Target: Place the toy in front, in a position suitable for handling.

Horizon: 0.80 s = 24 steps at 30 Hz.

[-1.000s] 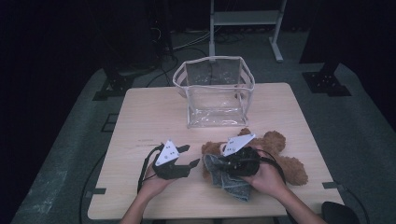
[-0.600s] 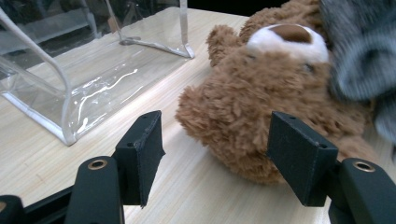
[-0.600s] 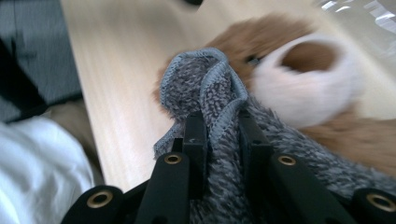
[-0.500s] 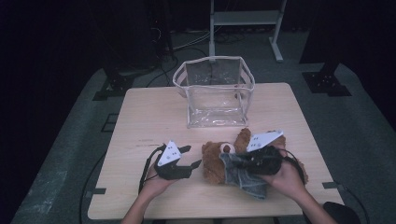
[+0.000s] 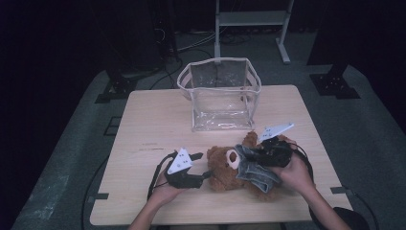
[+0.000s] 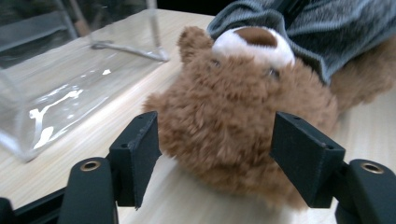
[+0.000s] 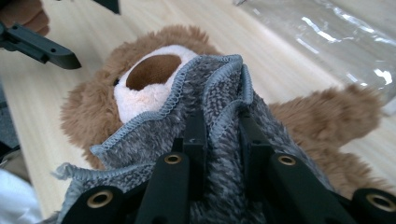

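A dark room surrounds a pale wooden tabletop (image 5: 158, 124), with a clear plastic bag (image 5: 220, 96) standing open beyond both tools. The teddy bear (image 5: 222, 167) lies near the front edge, its head between the jaws of the left tool (image 5: 207, 175), which have just been opening; they stand spread, the pads at the fur's sides without squeezing it. The right tool (image 5: 249, 160) is pressed together on a fold of the grey garment (image 7: 210, 93) drawn over the bear's body, up to the muzzle. Bear and cloth look light, soft and yielding, so a pinch on a seam or limb should hold best. Bare tabletop lies left of the left tool; the front edge is close behind the bear.
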Each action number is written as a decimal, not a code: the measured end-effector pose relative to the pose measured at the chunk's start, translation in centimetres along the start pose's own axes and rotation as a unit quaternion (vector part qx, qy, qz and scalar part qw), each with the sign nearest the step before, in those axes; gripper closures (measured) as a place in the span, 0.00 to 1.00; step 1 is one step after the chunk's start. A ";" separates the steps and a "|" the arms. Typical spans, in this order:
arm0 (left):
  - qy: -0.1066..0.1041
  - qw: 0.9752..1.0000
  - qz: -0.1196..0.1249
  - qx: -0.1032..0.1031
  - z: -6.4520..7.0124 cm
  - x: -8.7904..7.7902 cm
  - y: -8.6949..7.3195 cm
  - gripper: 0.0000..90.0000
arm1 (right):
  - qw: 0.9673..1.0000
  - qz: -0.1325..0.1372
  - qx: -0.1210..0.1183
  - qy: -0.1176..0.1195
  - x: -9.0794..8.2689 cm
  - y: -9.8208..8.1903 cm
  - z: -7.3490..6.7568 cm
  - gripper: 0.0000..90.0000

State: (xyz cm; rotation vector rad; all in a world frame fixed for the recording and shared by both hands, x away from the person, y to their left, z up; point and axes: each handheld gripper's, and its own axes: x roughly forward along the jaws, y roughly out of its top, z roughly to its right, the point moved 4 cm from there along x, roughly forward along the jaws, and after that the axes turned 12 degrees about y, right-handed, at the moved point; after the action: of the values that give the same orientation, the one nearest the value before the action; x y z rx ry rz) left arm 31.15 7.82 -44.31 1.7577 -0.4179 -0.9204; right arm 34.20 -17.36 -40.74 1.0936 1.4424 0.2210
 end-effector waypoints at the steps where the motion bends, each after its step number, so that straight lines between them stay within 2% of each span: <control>1: -0.004 1.000 0.003 0.005 0.6 0.2 0.1 0.32 | 1.000 0.002 0.000 0.002 0.0 -0.2 -0.2 0.84; 7: -0.020 0.999 0.014 0.026 3.6 1.8 0.8 0.24 | 1.000 0.005 -0.002 0.027 -0.1 -2.1 -2.1 0.84; 9: -0.018 0.999 0.001 0.047 4.4 2.4 0.6 0.27 | 0.999 0.000 -0.004 0.036 -0.1 -2.7 -2.7 0.84; 11: -0.016 0.999 0.006 0.052 4.8 2.4 0.4 0.32 | 0.999 -0.007 -0.007 0.037 -0.3 -2.8 -3.1 0.84; 13: -0.011 0.998 0.004 0.056 4.8 2.4 0.4 0.36 | 0.999 0.004 -0.008 0.036 -0.7 -2.4 -3.2 0.84; 16: -0.010 0.998 0.007 0.056 4.8 2.4 0.2 0.38 | 0.998 0.035 -0.010 0.044 -1.1 -0.7 -3.3 0.85; 19: -0.006 0.998 0.005 0.065 5.0 2.2 0.2 0.38 | 0.998 0.048 -0.019 0.046 -0.5 1.1 -3.4 0.85; 21: -0.005 0.998 0.005 0.069 5.1 2.2 0.1 0.38 | 0.997 0.048 -0.018 0.055 0.5 2.1 -3.2 0.85; 24: -0.003 0.997 0.000 0.077 5.1 2.0 -0.1 0.38 | 0.998 0.024 -0.020 0.055 2.1 2.6 -2.9 0.85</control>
State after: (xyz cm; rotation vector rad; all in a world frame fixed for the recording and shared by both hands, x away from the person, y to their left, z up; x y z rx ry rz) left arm 28.59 3.18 -45.90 1.8947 -0.5042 -0.9147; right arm 33.33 -13.14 -39.67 1.0978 1.5049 0.3474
